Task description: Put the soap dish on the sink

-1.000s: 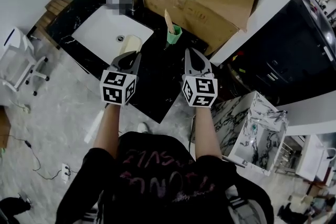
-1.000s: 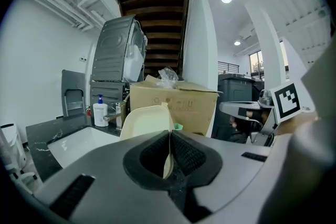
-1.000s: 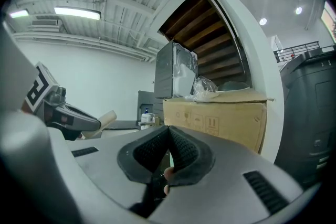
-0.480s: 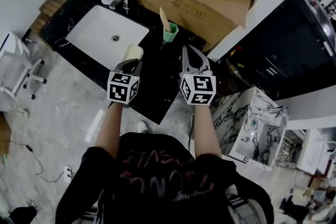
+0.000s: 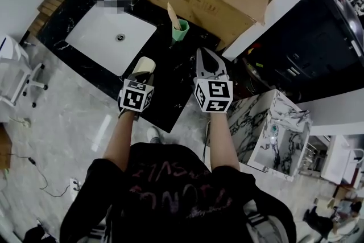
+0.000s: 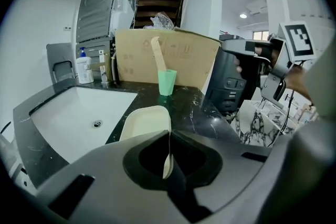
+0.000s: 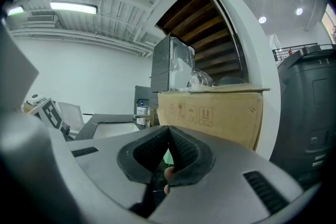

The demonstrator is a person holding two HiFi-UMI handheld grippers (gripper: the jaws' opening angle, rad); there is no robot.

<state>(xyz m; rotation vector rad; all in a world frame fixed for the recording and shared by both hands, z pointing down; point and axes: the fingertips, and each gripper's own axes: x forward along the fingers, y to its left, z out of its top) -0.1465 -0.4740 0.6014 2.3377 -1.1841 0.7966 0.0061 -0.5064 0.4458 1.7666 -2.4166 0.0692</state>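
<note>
Soap dish (image 6: pixel 144 122) in clamped left gripper (image 5: pixel 143 72), now farther from sink (image 5: pixel 99 37); right gripper (image 5: pixel 207 55) closed.

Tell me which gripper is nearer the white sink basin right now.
Left. The left gripper, shut on the soap dish, is over the counter just right of the sink basin. The right gripper, shut, is farther right, beyond the left one.

On my feed I see a black short-sleeved T-shirt (image 5: pixel 170 190) with faded red lettering at six o'clock. The left gripper (image 5: pixel 142 71) and right gripper (image 5: pixel 206 55) are dark grey and tapered. Each is backed by a white cube (image 5: pixel 136 97) bearing black square markers. The right one's inner jaw faces are ribbed.
</note>
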